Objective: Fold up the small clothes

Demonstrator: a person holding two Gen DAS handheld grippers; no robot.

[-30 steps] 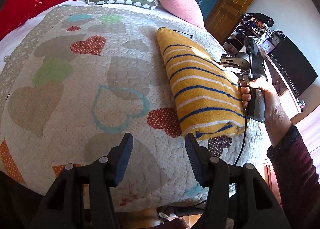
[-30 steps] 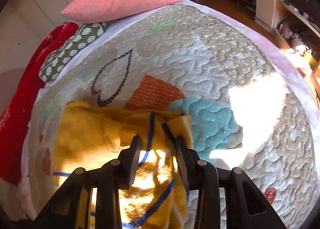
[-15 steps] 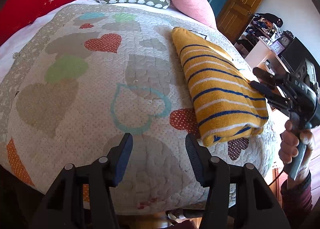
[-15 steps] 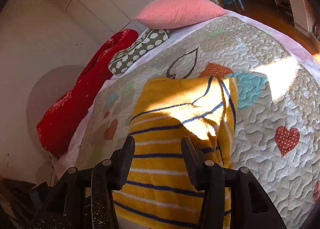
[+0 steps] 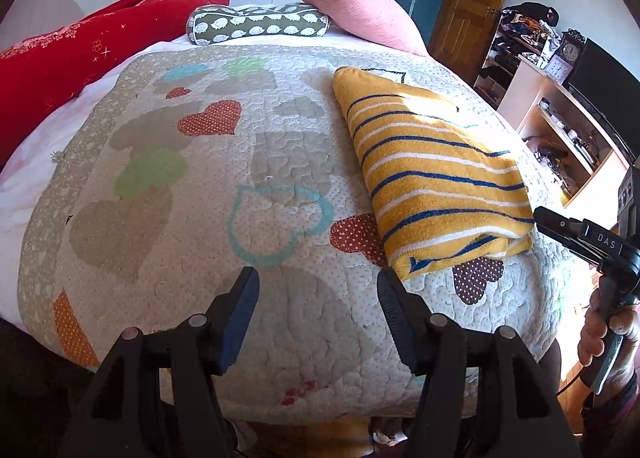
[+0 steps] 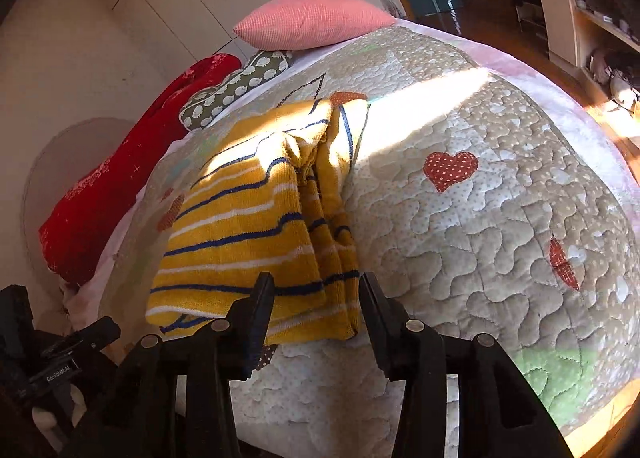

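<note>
Here we hold both tongs spread apart with nothing between their fingers. The left tongs [image 5: 318,316] hover above the quilt [image 5: 168,242] near the foot of the bed, and the folded yellow sweater [image 5: 436,182] with blue and white stripes lies ahead of them and to their right, flat on the quilt. Our right tongs [image 6: 316,316] sit just short of the sweater's [image 6: 240,234] near end, which shows between the two fingers from that camera; we cannot tell whether the tips touch the cloth. From the left camera, the right tongs [image 5: 576,234] reach in from the right edge, their tip just beside the sweater's near right corner, held by our right hand [image 5: 604,334].

Far ahead of both tongs, at the head of the bed, a pink pillow [image 5: 356,10] leans beside a green patterned bolster [image 5: 260,24], with a red blanket [image 5: 80,58] bunched to their left. To the right of the left tongs, beyond the bed, open shelves [image 5: 560,130] hold small clutter too blurred to name.
</note>
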